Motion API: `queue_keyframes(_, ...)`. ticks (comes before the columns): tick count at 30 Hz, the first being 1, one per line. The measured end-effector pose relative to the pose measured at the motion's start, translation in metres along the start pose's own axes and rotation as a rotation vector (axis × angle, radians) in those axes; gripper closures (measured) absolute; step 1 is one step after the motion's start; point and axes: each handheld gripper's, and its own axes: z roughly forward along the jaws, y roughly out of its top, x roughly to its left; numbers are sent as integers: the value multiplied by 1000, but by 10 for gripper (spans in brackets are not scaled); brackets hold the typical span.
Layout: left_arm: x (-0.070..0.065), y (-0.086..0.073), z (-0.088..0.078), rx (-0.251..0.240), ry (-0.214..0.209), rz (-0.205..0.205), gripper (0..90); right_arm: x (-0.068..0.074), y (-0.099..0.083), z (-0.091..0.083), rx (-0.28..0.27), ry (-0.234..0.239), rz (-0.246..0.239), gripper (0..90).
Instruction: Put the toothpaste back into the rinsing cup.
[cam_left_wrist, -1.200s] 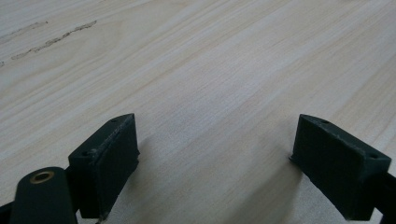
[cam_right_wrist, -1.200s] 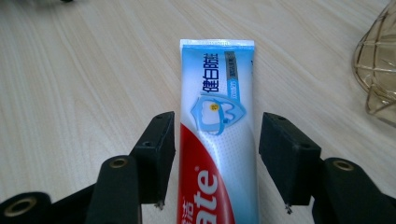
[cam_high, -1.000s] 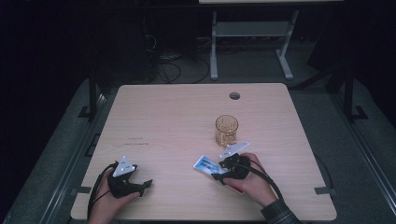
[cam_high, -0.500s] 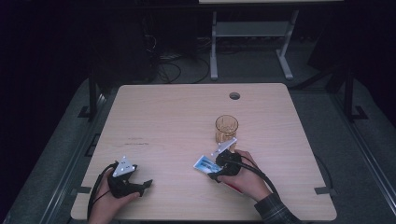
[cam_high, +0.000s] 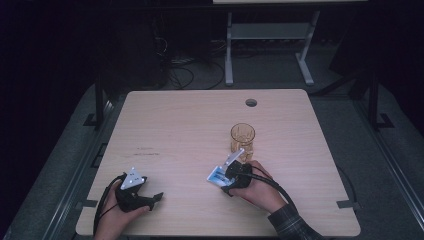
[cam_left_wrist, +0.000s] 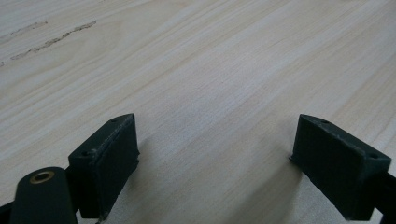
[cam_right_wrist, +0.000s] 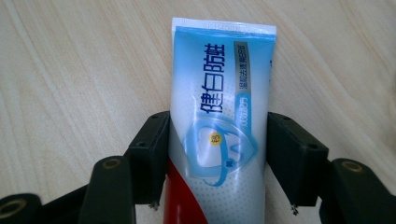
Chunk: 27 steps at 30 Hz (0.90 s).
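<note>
A blue and white toothpaste tube (cam_right_wrist: 220, 70) with a red band lies flat on the wooden table (cam_high: 175, 130), its crimped end pointing away from me. My right gripper (cam_right_wrist: 217, 140) has a jaw against each side of the tube's lower half, shut on it. In the high view the right gripper (cam_high: 231, 176) sits at the table's front right of centre, with the tube (cam_high: 217, 175) sticking out to its left. My left gripper (cam_high: 156, 197) rests at the front left, and the left gripper (cam_left_wrist: 215, 158) stands open over bare wood.
An amber drinking glass (cam_high: 243, 137) stands upright just behind the right gripper, close to its grey plate (cam_high: 234, 157). A cable hole (cam_high: 251, 102) is near the table's far edge. A metal stand (cam_high: 267, 45) is on the floor beyond.
My right hand has slid a little to the left along the tube, nearer the glass. The tube and the left gripper have stayed where they were.
</note>
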Motion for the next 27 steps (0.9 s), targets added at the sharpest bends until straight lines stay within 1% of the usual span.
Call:
queue_keyframes(8,0,0,0,0,0,0,134,1,-1,-1,-8,0,-2,475)
queue_keyframes(13,0,0,0,0,0,0,134,0,1,-2,8,-3,5,540)
queue_keyframes(16,0,0,0,0,0,0,134,1,2,-2,15,-5,8,559)
queue_keyframes(18,0,0,0,0,0,0,134,1,2,-3,12,-3,17,600)
queue_keyframes(19,0,0,0,0,0,0,134,1,2,-3,12,-3,17,600)
queue_keyframes(21,0,0,0,0,0,0,134,-1,1,-6,-1,4,36,673)
queue_keyframes(22,0,0,0,0,0,0,134,-2,1,-8,-7,8,46,687)
queue_keyframes(27,0,0,0,0,0,0,134,-4,-1,-10,-24,21,65,708)
